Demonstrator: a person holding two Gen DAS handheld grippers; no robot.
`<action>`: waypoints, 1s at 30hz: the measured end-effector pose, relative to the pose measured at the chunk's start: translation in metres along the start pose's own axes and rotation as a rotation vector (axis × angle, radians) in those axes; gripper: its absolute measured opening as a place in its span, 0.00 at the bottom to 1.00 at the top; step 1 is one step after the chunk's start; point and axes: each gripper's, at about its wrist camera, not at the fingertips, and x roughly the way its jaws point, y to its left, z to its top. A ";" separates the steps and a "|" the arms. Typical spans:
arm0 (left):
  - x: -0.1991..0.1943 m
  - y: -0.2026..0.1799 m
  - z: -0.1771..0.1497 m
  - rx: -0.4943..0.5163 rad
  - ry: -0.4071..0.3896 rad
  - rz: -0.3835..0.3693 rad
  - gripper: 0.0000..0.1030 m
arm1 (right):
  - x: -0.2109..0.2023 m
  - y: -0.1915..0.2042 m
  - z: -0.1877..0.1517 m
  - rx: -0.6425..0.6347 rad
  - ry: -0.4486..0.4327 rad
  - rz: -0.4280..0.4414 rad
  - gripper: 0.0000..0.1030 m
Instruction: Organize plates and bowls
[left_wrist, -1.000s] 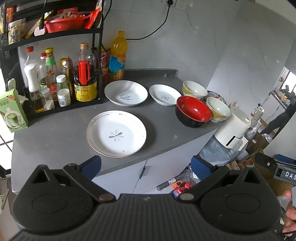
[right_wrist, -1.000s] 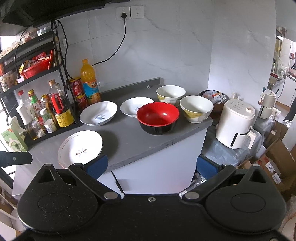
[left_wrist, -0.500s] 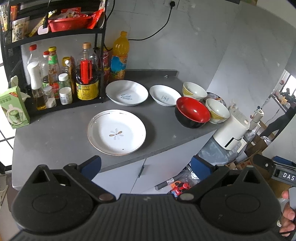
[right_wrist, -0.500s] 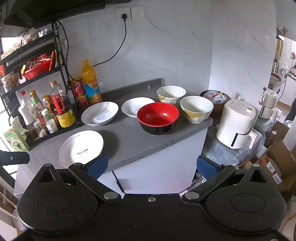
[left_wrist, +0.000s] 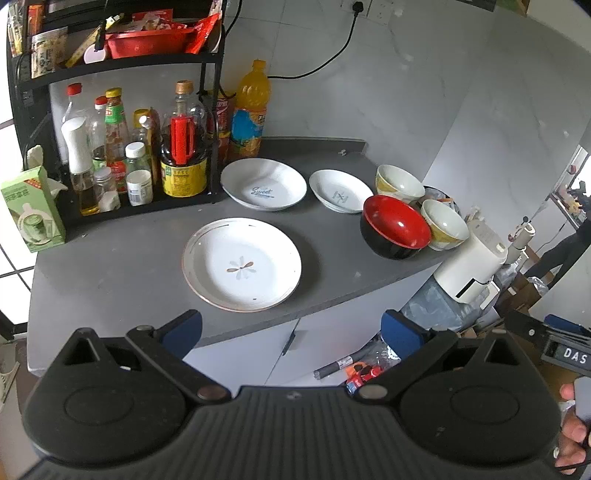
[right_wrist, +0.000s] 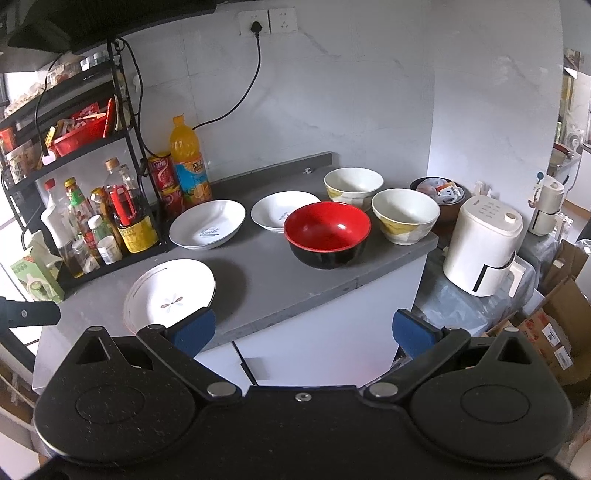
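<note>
Left gripper (left_wrist: 291, 326) and right gripper (right_wrist: 303, 328), blue-padded fingers spread and empty, hover off the grey bench's (left_wrist: 110, 266) front edge. Approach rims level. Three white ceramic plates: gold-rimmed (left_wrist: 242, 264) near front, two (left_wrist: 264, 183) (left_wrist: 340, 191) behind. Three bowls at right end: red-and-black (right_wrist: 327, 233), two cream (right_wrist: 353, 186) (right_wrist: 405, 215).

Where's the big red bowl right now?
The glossy red bowl with a black outside sits near the front right edge of the grey countertop, right of centre in both views, beside a cream-and-yellow bowl and just in front of a small white plate.
</note>
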 end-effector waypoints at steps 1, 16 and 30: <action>0.002 -0.001 0.001 0.005 0.001 -0.003 0.99 | 0.003 -0.001 0.001 -0.002 0.000 0.000 1.00; 0.064 -0.025 0.041 0.010 0.031 -0.014 0.99 | 0.047 -0.029 0.031 0.020 0.012 0.012 1.00; 0.133 -0.044 0.111 0.022 0.038 -0.039 0.99 | 0.108 -0.060 0.085 0.071 0.022 0.012 1.00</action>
